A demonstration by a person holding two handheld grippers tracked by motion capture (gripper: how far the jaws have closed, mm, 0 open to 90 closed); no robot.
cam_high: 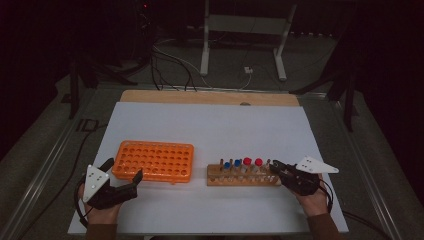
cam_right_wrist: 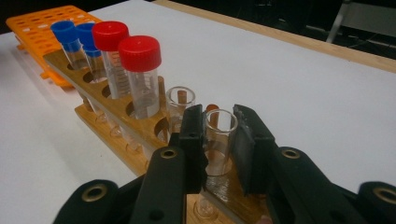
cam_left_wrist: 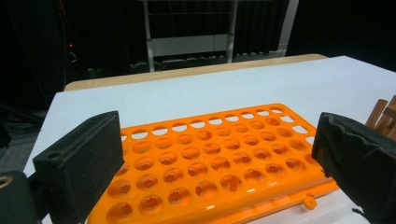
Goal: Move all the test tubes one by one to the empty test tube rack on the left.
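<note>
On the white bench (cam_high: pixel 210 125), an orange rack (cam_high: pixel 155 161) is seen at 9 o'clock of a wooden rack (cam_high: pixel 243 176). The left gripper (cam_high: pixel 125 176) is held with jaws spread before the orange rack. An uncapped tube (cam_right_wrist: pixel 219 140), standing at the wooden rack's 3 o'clock end, is pinched by the right gripper (cam_right_wrist: pixel 218 140).

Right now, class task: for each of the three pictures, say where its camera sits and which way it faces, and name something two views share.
High view: above the person's side, facing forward and down at the table; both hands, left tool and right tool show.
Left gripper view: on the left tool, open jaws framing the orange rack.
Right gripper view: on the right tool, jaws shut on an uncapped tube in the wooden rack.
Shared: the orange rack shows in all three.
</note>
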